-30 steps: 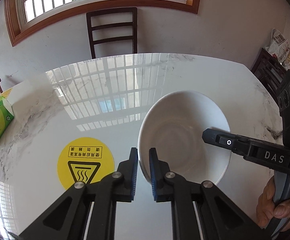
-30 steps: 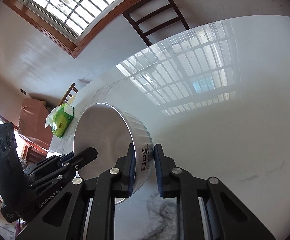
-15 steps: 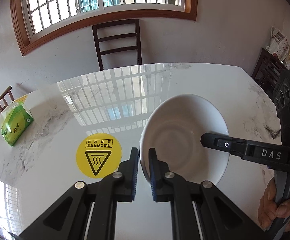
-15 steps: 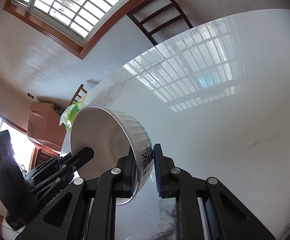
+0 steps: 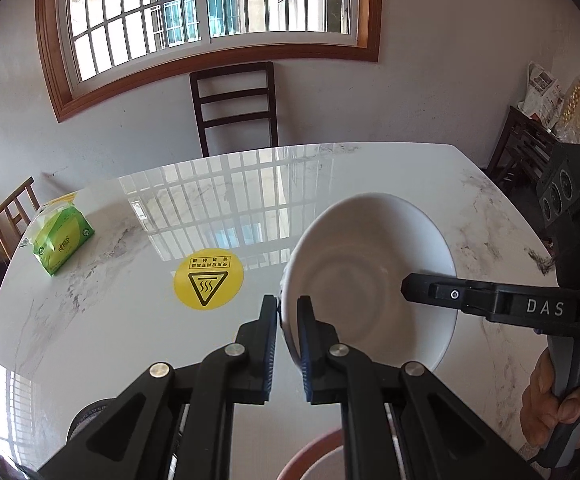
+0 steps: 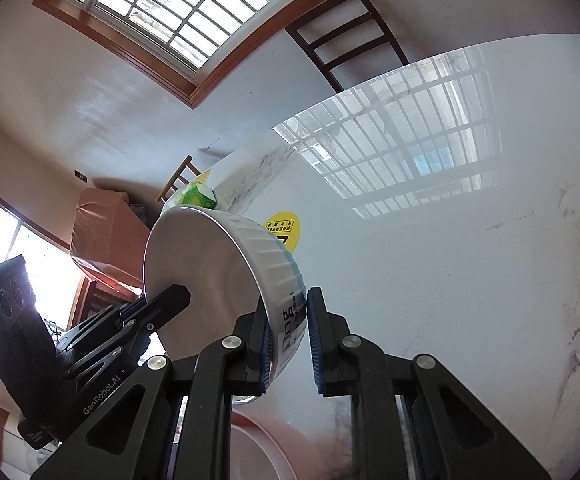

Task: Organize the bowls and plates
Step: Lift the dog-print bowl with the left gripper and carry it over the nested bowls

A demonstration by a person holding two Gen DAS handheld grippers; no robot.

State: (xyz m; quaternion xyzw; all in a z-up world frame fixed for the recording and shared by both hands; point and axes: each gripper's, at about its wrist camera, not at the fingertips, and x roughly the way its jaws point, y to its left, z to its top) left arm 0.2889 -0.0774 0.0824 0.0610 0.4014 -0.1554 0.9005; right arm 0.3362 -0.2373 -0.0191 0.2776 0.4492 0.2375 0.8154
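A red-rimmed plate is running off the bottom edge in both views, the left gripper's jaws are hiding part of the white bowl's rim, and the bowl's printed lettering is reading too small to tell.

Both cams sit close above tabletop, facing far window. Left view level, right view rolled. Shared: white bowl, chair, yellow sticker.
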